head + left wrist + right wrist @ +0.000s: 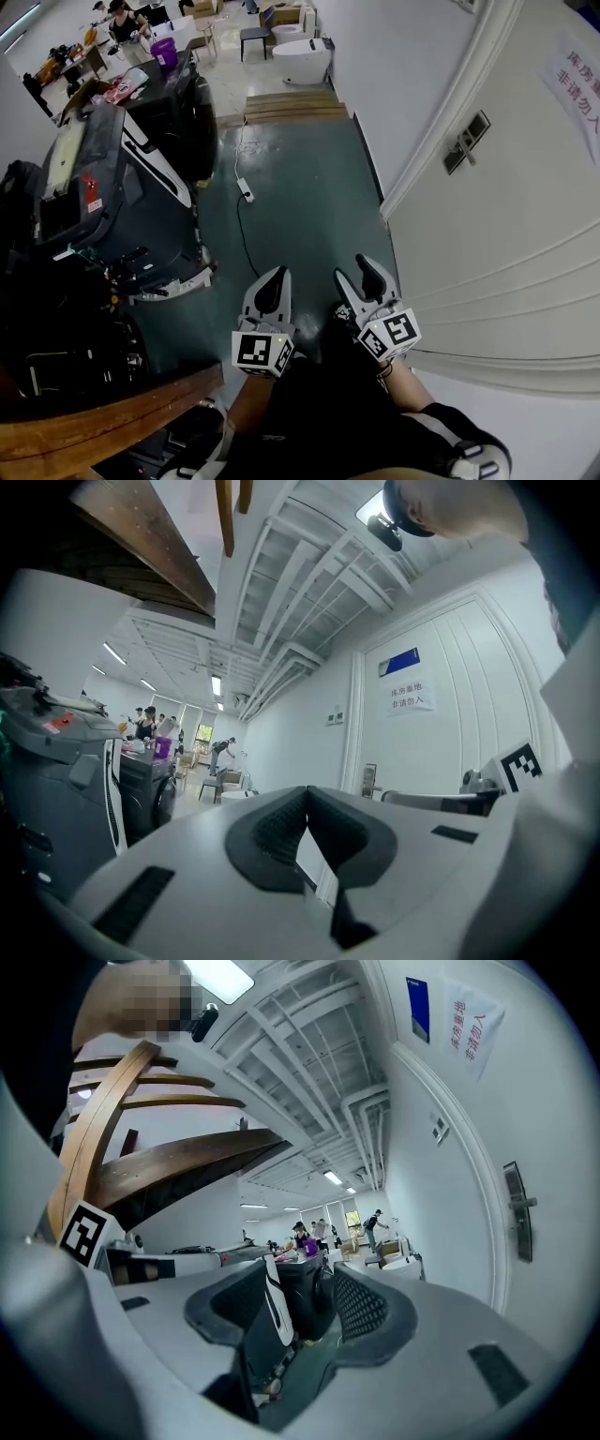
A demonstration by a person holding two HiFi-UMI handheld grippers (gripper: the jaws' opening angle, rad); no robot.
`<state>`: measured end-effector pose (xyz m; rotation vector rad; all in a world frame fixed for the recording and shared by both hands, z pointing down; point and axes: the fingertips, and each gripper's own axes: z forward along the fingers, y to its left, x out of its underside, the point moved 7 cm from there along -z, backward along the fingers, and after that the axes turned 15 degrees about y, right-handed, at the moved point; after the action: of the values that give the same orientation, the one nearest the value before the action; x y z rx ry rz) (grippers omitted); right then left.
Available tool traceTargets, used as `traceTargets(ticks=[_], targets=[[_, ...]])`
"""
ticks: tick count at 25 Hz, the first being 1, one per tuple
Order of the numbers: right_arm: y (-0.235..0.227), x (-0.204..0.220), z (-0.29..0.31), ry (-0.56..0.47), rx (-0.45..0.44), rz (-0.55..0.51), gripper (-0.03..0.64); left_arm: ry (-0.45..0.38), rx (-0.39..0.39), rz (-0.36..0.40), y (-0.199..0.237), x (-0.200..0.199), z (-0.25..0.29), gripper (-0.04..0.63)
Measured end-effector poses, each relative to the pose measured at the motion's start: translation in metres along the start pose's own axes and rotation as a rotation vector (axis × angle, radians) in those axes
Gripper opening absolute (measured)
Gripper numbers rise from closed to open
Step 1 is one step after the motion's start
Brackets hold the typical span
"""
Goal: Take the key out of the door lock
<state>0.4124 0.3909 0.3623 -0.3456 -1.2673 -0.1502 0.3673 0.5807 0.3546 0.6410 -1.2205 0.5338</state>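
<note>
The white door fills the right of the head view, and its dark lock plate with lever handle is far ahead of both grippers. I cannot make out a key there. In the right gripper view the handle shows at the right edge; in the left gripper view it is small and distant. My left gripper is held low over the green floor with its pads together. My right gripper is beside it, close to the door, jaws apart with nothing between them.
Dark grey machines crowd the left side. A power strip with its cable lies on the green floor. A wooden beam crosses bottom left. A wooden pallet and white tub sit farther back, with people beyond.
</note>
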Motion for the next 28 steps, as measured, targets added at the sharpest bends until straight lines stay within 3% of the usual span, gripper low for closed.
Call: traceTargets(ticks=[5,12,21,28], targets=[[-0.033,-0.018,0.036,-0.02,-0.019,-0.013,0.233,-0.006,-0.038,0.014,0.012,-0.014,0.035,0.023],[-0.105,-0.062,0.083,-0.038,-0.018,-0.126,0.241,-0.028,-0.071,0.02,0.02,-0.045,0.125,0.023],[-0.201,-0.084,0.113,0.018,-0.013,-0.08,0.239,-0.022,-0.06,0.011,0.0,-0.068,0.232,0.023],[-0.255,-0.096,0.127,0.039,-0.008,-0.054,0.239,-0.007,-0.062,0.02,-0.012,-0.072,0.285,0.023]])
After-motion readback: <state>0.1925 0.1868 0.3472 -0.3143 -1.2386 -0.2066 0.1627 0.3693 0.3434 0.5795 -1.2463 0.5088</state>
